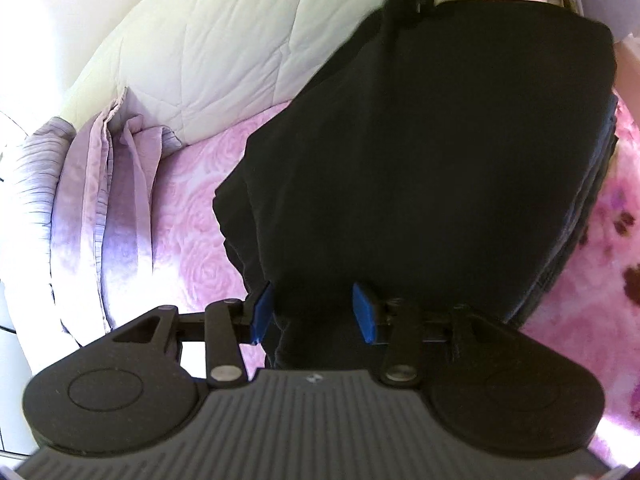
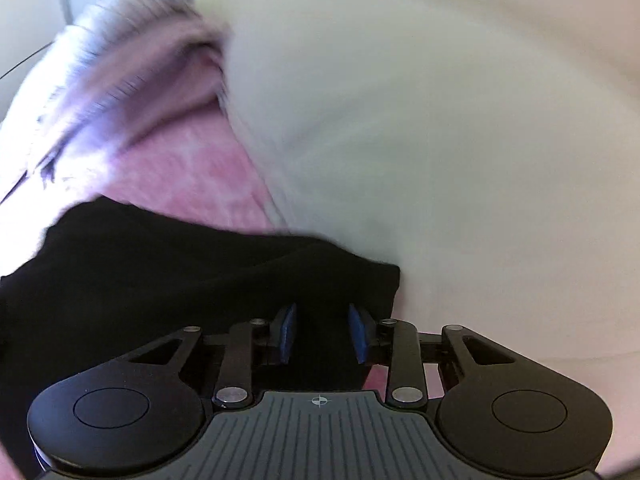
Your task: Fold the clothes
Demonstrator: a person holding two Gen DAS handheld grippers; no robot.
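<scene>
Left claw [image 1: 314,312] grasping black garment [image 1: 420,152], right claw [image 2: 322,334] likewise, no legible writing.

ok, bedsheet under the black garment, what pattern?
Pink with a tonal rose print; the bedsheet shows sharpest in the left wrist view, left of the black garment.

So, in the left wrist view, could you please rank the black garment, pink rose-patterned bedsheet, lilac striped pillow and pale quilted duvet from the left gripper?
1. Black garment, between its fingers.
2. Pink rose-patterned bedsheet, left.
3. Lilac striped pillow, far left.
4. Pale quilted duvet, upper left.
</scene>
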